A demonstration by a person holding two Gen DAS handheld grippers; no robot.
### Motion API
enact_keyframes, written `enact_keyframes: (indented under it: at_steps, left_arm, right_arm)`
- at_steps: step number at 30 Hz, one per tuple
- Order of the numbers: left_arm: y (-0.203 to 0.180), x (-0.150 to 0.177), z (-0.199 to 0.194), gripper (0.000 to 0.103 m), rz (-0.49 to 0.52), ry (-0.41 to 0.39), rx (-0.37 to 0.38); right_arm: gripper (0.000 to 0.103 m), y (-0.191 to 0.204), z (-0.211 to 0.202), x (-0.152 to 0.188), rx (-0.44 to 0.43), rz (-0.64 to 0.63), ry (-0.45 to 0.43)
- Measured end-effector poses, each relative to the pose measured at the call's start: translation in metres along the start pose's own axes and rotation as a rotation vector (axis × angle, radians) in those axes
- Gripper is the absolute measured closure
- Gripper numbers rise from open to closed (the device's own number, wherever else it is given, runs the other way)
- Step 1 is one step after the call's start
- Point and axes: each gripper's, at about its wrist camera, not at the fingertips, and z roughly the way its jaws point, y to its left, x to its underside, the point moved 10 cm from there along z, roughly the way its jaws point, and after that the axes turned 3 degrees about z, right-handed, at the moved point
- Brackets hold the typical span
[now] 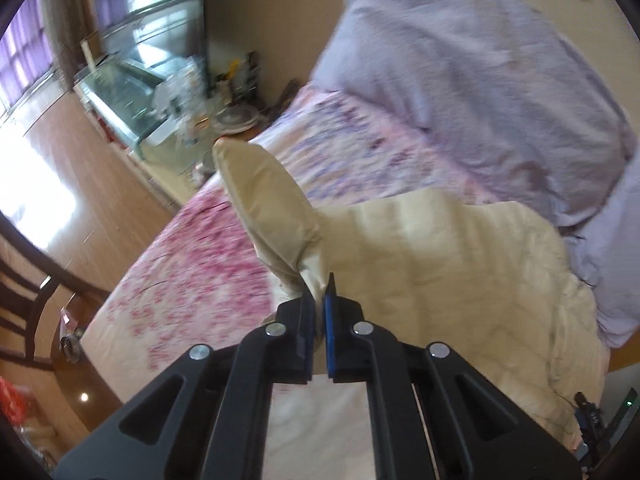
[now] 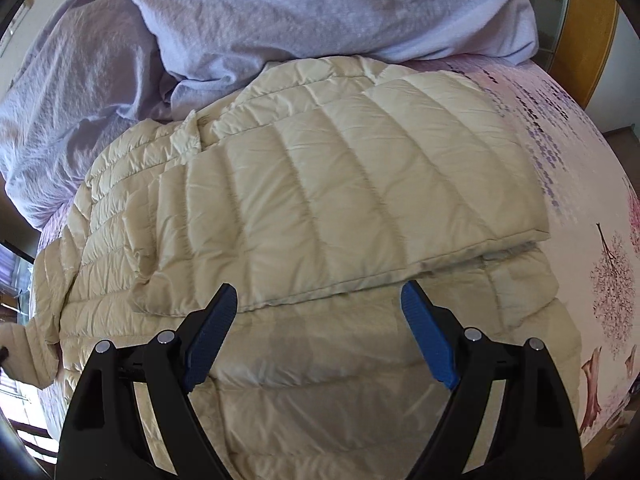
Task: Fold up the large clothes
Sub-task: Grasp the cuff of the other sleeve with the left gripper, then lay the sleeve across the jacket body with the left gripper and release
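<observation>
Cream quilted jacket (image 2: 320, 184) spread on the flowered bed sheet (image 2: 580, 168), one side folded over the body, lilac blanket (image 2: 280, 12) bunched at the far side. Left gripper (image 1: 320, 296) clamped on the jacket's sleeve (image 1: 264, 208), lifted off the bed. Right gripper (image 2: 318, 300) wide apart, empty, above the near folded edge.

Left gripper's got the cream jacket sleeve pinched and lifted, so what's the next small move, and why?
Probably carry the sleeve inward and lay it across the jacket body. The left gripper is shut on the sleeve, which sticks out over the bedsheet, while the right gripper hangs open over a panel already folded flat.
</observation>
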Motion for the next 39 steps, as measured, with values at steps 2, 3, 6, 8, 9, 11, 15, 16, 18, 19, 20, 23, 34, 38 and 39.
enact_keyframes:
  at_steps: [2,3,6,8,9,11,15,16,18,19,20,23,34,38,39]
  left_arm:
    - [-0.039,-0.004,-0.009,0.098,0.045,-0.016,0.054]
    - [-0.06,-0.005,-0.012,0.098,0.072,-0.02,0.079]
    - [-0.122,-0.001,-0.017,0.098,0.15,-0.019,0.143]
    - [-0.158,0.009,-0.018,0.098,0.198,-0.011,0.18]
    - [-0.18,0.014,-0.019,0.098,0.226,-0.005,0.202]
    - [-0.211,0.025,-0.018,0.098,0.267,0.007,0.234]
    - [-0.277,0.054,-0.016,0.098,0.351,0.037,0.297]
    - [-0.29,0.062,-0.017,0.098,0.371,0.041,0.308]
    - [-0.318,0.078,-0.017,0.098,0.416,0.054,0.335]
    - [-0.328,0.085,-0.016,0.098,0.434,0.06,0.345]
    - [-0.34,0.093,-0.015,0.098,0.455,0.068,0.354]
    - [-0.366,0.114,-0.011,0.098,0.504,0.093,0.378]
    - [-0.434,0.174,-0.002,0.098,0.611,0.16,0.445]
    - [-0.447,0.188,0.0,0.098,0.639,0.174,0.456]
    - [-0.447,0.189,0.0,0.098,0.643,0.176,0.456]
  right_arm:
    - [0.017,-0.011,-0.002,0.0,0.001,0.005,0.002]
    - [0.017,-0.017,-0.003,0.0,0.003,0.008,0.004]
    - [0.017,-0.032,-0.005,0.001,0.006,0.014,0.007]
    - [0.017,-0.044,-0.007,0.0,0.013,0.021,0.001]
    - [0.017,-0.051,-0.009,0.0,0.015,0.025,-0.002]
    - [0.017,-0.063,-0.012,-0.001,0.023,0.026,-0.005]
    - [0.017,-0.087,-0.016,-0.004,0.043,0.031,-0.011]
    - [0.017,-0.094,-0.017,-0.004,0.044,0.037,-0.012]
    - [0.017,-0.105,-0.018,-0.005,0.048,0.048,-0.012]
    - [0.017,-0.111,-0.018,-0.005,0.05,0.054,-0.012]
    - [0.017,-0.117,-0.019,-0.005,0.052,0.06,-0.012]
    - [0.017,-0.132,-0.02,-0.003,0.056,0.069,-0.011]
    - [0.017,-0.167,-0.017,0.003,0.077,0.085,-0.002]
    - [0.017,-0.17,-0.017,0.005,0.076,0.09,0.002]
    - [0.017,-0.171,-0.017,0.006,0.074,0.088,0.001]
